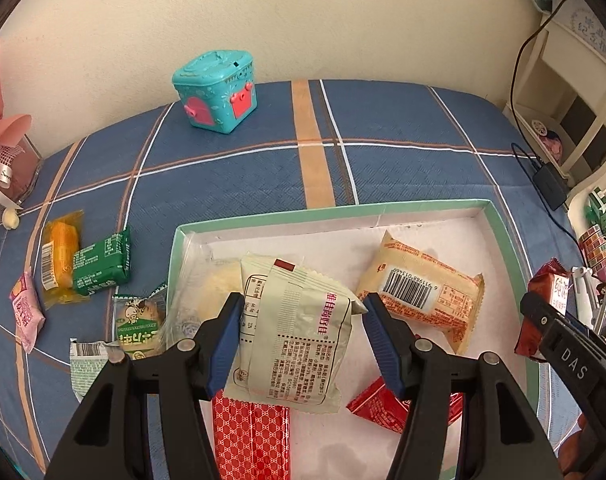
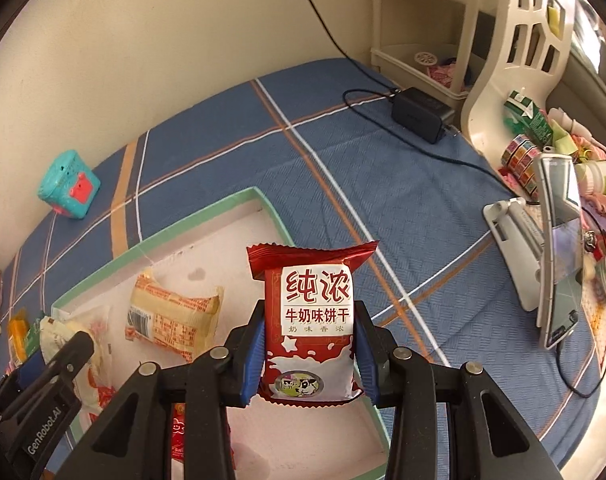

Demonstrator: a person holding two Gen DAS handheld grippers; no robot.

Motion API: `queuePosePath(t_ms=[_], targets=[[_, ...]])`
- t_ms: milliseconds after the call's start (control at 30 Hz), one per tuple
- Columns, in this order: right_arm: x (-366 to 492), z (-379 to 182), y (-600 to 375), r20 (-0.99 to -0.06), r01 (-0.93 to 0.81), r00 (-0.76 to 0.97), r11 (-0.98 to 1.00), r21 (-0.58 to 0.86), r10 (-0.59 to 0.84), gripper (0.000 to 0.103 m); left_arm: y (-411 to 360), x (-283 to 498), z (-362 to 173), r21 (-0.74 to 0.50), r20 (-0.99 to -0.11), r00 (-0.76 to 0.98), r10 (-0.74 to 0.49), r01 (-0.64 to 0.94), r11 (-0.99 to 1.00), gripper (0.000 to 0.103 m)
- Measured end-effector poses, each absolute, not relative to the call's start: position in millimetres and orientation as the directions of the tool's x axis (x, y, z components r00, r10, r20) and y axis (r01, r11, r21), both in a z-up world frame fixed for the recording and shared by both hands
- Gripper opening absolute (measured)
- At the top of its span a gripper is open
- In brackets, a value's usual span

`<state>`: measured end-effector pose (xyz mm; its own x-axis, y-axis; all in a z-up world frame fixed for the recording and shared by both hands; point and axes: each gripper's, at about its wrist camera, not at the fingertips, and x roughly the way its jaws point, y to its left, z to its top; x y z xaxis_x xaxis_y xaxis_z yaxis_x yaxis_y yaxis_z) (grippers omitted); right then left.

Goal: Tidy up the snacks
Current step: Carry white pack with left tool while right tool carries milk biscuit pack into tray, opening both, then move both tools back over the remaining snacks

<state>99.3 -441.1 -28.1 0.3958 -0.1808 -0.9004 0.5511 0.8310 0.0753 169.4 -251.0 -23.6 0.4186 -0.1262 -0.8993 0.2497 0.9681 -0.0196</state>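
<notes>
The left gripper [image 1: 299, 344] sits at the bottom centre of the left wrist view, its jaws closed on a cream snack packet [image 1: 299, 332] that hangs over the green-rimmed tray [image 1: 331, 210]. Behind and beside that packet, four more snacks lie in the tray: one orange-printed packet with a barcode [image 1: 423, 300] at centre right, one clear-wrapped pale bun [image 1: 219, 288] at centre left, one red patterned packet [image 1: 251, 436] at the bottom, and one red packet [image 1: 379, 404] at lower right.

On the blue plaid cloth [image 1: 239, 184] left of the tray, five loose snacks lie: one yellow packet [image 1: 61, 256], one green packet [image 1: 101, 266], one pink packet [image 1: 25, 310], one green-and-white cartoon packet [image 1: 139, 326] touching the tray's wall, and one white packet with a barcode [image 1: 89, 364]. One turquoise toy box [image 1: 217, 90] stands at upper centre, well apart from them.

In the right wrist view, the right gripper [image 2: 309, 360] at bottom centre has its jaws clamped on one red milk-biscuit packet [image 2: 313, 320], held upright above the tray's right corner. One black power adapter [image 2: 419, 114] lies on the cloth at upper right, and one phone on a stand [image 2: 559, 256] stands at the right edge.
</notes>
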Motion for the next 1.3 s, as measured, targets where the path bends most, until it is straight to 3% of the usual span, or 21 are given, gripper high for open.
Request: queuePosePath(t_ms=[567, 867, 1300], targets=[[105.9, -33.0, -420.9, -0.919, 0.513, 0.349, 0.858, 0.026, -0.181, 0.042, -251.4, 170.5, -28.7, -0.015, -0.913, 0.392, -0.113, 0.245, 0.969, 0.066], [102.1, -7.9, -407.5, -0.906, 0.497, 0.373, 0.867, 0.012, -0.201, 0.051, -239.2, 164.6, -12.8, -0.037, -0.919, 0.378, -0.115, 0.208, 0.977, 0.069], [89.4, 25.7, -366.1, -0.88, 0.424, 0.451, 0.903, 0.067, -0.147, 0.051, -185.6, 149.1, 11.9, -0.015, -0.9, 0.432, -0.062, 0.111, 0.994, 0.069]])
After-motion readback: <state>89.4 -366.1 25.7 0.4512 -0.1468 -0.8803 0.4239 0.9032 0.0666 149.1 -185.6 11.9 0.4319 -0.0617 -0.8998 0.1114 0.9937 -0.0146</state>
